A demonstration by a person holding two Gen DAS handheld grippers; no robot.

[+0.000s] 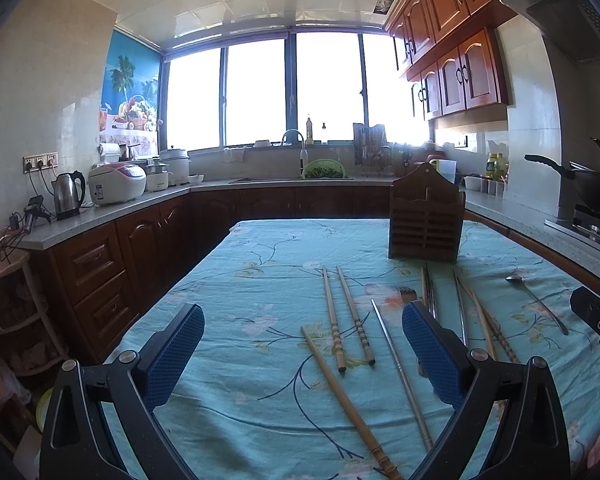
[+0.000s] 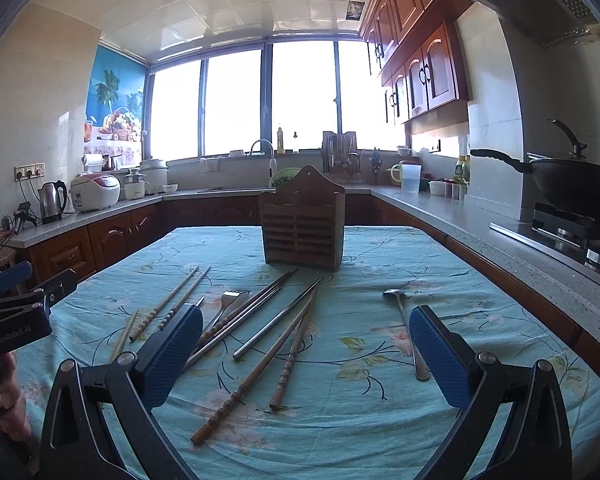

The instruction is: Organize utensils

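A brown wooden utensil holder (image 1: pixel 426 216) (image 2: pixel 303 226) stands upright on the far part of the table. Several wooden and metal chopsticks (image 1: pixel 350 316) (image 2: pixel 288 354) lie scattered on the blue flowered tablecloth in front of it, with a fork (image 2: pixel 228 300) among them and a metal spoon (image 1: pixel 538 298) (image 2: pixel 406 330) off to the right. My left gripper (image 1: pixel 303 354) is open and empty above the left chopsticks. My right gripper (image 2: pixel 306 356) is open and empty above the middle chopsticks. The left gripper shows at the left edge of the right wrist view (image 2: pixel 40 292).
The table (image 2: pixel 380 420) is ringed by kitchen counters: kettle (image 1: pixel 69 194) and rice cooker (image 1: pixel 116 182) at left, sink with a green basket (image 1: pixel 325 168) at the back, a wok on a stove (image 2: pixel 576 188) at right.
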